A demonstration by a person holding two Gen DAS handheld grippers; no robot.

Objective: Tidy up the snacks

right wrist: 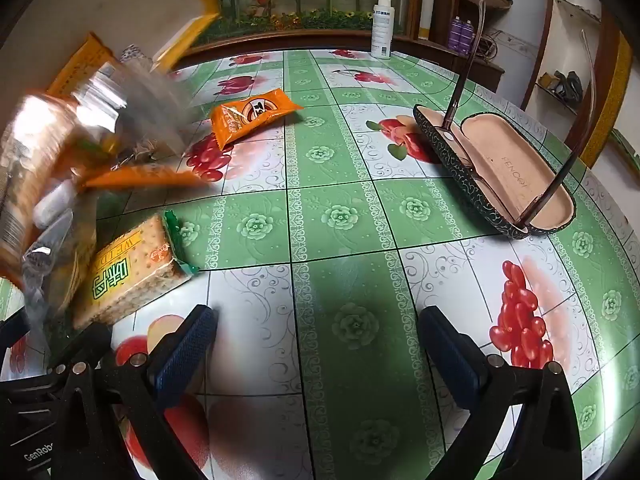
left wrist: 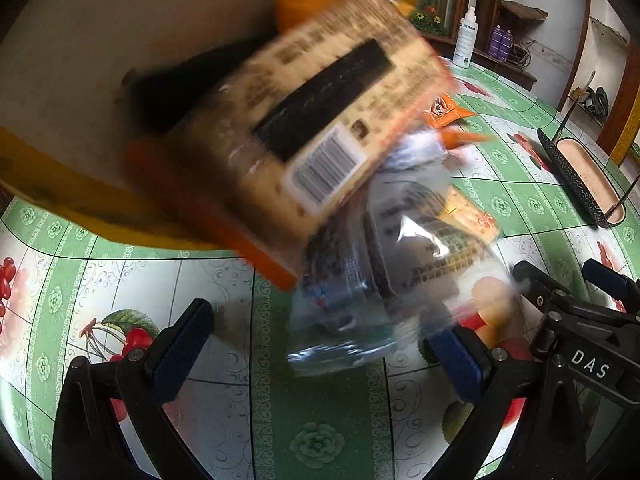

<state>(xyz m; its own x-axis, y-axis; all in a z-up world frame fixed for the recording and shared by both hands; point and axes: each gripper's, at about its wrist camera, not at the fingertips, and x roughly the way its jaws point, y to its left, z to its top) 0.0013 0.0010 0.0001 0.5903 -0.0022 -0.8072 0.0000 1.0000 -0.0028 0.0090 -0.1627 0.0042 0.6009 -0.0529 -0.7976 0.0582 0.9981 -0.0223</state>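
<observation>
Both grippers stand wide open and hold nothing. Blurred snack packs (left wrist: 320, 136) spill from a tilted cardboard box (left wrist: 80, 80), just ahead of the left gripper (left wrist: 320, 356). The right gripper (right wrist: 318, 356) hangs over bare worktop (right wrist: 352, 216); a cracker pack (right wrist: 132, 268) lies just ahead to its left, an orange packet (right wrist: 252, 114) farther away.
</observation>
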